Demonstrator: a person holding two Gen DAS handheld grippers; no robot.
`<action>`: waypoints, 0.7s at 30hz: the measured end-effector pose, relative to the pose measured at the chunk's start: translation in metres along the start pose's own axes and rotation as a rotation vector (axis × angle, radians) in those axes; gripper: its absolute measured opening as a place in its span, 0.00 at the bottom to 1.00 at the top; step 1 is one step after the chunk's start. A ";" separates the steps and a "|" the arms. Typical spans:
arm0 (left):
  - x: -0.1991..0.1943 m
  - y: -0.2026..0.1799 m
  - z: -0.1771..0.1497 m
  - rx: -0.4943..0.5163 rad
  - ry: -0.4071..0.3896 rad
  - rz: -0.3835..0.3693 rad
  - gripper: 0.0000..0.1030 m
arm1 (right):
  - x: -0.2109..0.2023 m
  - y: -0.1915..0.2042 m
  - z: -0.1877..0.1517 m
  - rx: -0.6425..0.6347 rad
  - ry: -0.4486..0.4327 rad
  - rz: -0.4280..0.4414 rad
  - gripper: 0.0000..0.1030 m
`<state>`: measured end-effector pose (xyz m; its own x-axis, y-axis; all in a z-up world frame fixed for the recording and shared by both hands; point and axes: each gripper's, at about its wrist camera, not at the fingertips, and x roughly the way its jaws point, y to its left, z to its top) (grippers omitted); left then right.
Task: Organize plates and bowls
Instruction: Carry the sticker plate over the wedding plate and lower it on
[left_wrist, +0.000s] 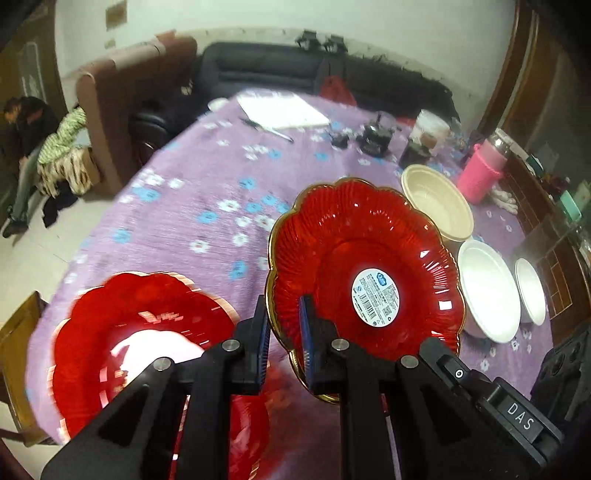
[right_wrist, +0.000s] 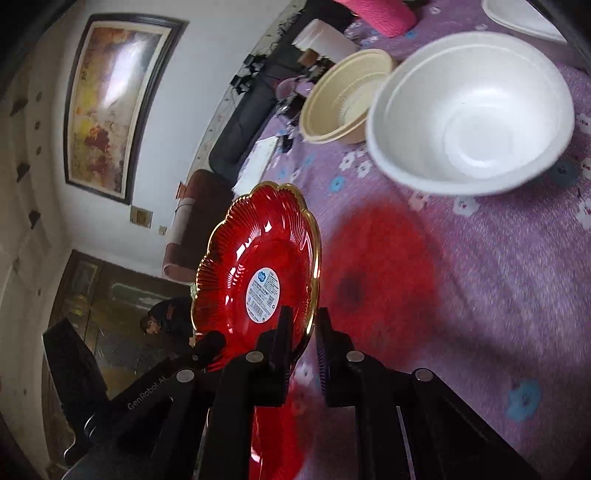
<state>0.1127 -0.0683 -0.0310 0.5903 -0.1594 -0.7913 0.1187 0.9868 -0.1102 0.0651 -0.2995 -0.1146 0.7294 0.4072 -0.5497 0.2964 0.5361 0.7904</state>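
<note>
- The left gripper (left_wrist: 286, 334) is clamped on the gold rim of a red glass plate (left_wrist: 364, 266), which stands tilted above the table.
- The right gripper (right_wrist: 303, 339) grips the same plate (right_wrist: 258, 266) at its edge; the left gripper's black body (right_wrist: 207, 347) shows at the plate's far side.
- The plate carries a round white label (left_wrist: 376, 297) with a barcode and fine print too small to read.
- Readable lettering: "DAS" (left_wrist: 521, 416) on the right gripper's body in the left wrist view; "GenRobot.AI" (right_wrist: 147, 393) in the right wrist view.
- A second red plate (left_wrist: 144, 343) lies blurred on the purple flowered tablecloth (left_wrist: 192, 221), below left of the held plate.
- A beige bowl (left_wrist: 437, 201), a white foam bowl (left_wrist: 487, 288) and a smaller white bowl (left_wrist: 531, 290) sit just right of the held plate.
- The cloth left of and beyond the held plate is open up to a white notebook (left_wrist: 282, 110).
</note>
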 end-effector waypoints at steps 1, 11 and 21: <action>-0.007 0.006 -0.004 -0.001 -0.017 0.009 0.13 | -0.003 0.003 -0.005 -0.017 0.003 0.002 0.11; -0.055 0.064 -0.038 -0.043 -0.115 0.074 0.13 | -0.006 0.049 -0.060 -0.165 0.060 0.032 0.11; -0.052 0.101 -0.062 -0.077 -0.112 0.135 0.13 | 0.014 0.070 -0.115 -0.257 0.148 0.000 0.12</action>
<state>0.0442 0.0412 -0.0381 0.6828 -0.0232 -0.7303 -0.0266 0.9981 -0.0565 0.0255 -0.1715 -0.0978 0.6260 0.5005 -0.5981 0.1166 0.6982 0.7063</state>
